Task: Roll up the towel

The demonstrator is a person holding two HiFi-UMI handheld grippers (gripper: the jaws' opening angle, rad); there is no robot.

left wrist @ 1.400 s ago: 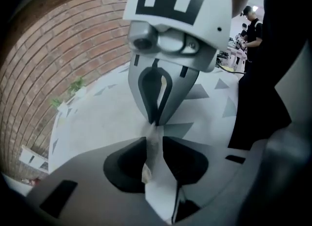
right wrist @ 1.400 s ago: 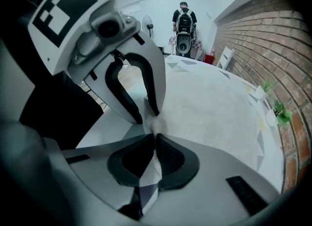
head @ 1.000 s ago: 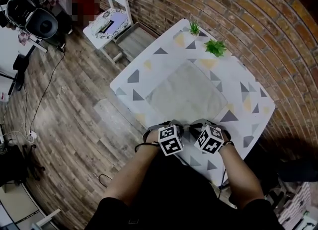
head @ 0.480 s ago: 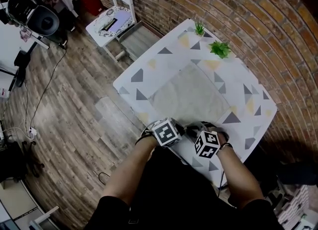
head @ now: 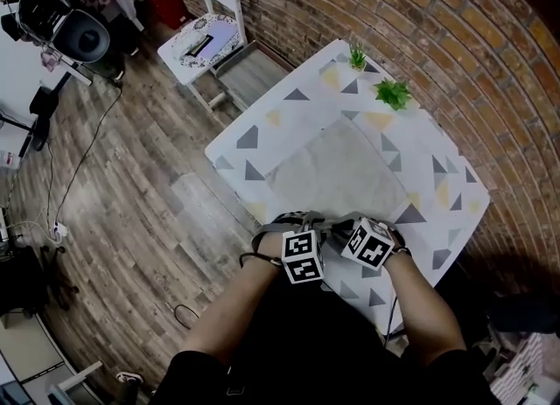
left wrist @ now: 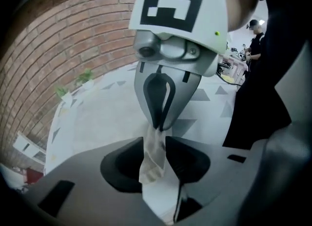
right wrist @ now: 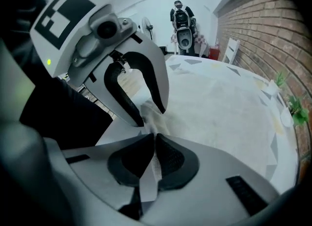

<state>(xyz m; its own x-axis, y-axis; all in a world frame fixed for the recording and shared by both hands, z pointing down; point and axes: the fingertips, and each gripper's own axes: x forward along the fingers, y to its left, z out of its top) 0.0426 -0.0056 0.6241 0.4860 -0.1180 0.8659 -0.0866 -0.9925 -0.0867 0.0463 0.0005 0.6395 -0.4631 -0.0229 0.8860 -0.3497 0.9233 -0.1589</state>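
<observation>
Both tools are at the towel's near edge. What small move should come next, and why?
Probably close the left tool onto the towel: its jaws have just been opening and stand apart around the edge, while the right tool, its jaws just closing further, pinches it. The towel lies flat, unrolled.

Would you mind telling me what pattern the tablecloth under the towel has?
The tablecloth is white with scattered grey and yellow triangles, best seen in the head view.

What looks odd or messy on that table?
Only the towel: it lies flat except its near edge, which is bunched up between the left gripper's jaws. Those jaws have just been opening. Nothing is spilled or damaged.
</observation>
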